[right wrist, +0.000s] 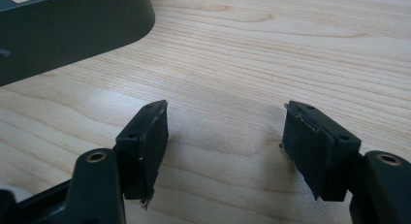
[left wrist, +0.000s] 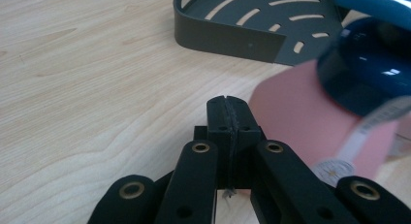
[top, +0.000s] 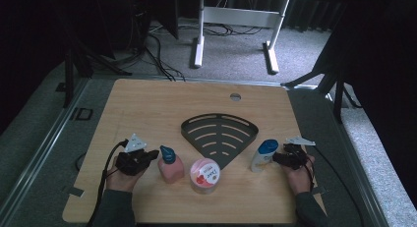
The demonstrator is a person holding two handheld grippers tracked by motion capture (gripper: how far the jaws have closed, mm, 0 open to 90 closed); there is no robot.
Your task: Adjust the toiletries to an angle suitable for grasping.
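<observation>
A pink bottle point(top: 170, 171) with a dark blue cap stands at the table's front left. My left gripper point(top: 153, 154) is just left of it, its tip near the cap. In the left gripper view the jaws point(left wrist: 227, 105) are pressed together with nothing between them, and the pink bottle point(left wrist: 300, 117) rises close on the right. A white bottle point(top: 260, 158) with a blue cap stands at the front right. My right gripper point(top: 276, 158) sits right beside it. Its jaws point(right wrist: 225, 136) are spread wide over bare wood, holding nothing.
A dark grey fan-shaped slotted rack point(top: 196, 133) lies mid-table; its wall point(left wrist: 228, 37) is ahead of the left gripper and a corner point(right wrist: 72, 25) is left of the right jaws. A round pink-lidded jar point(top: 205, 175) stands at the front centre. A round hole point(top: 235, 96) marks the table's far edge.
</observation>
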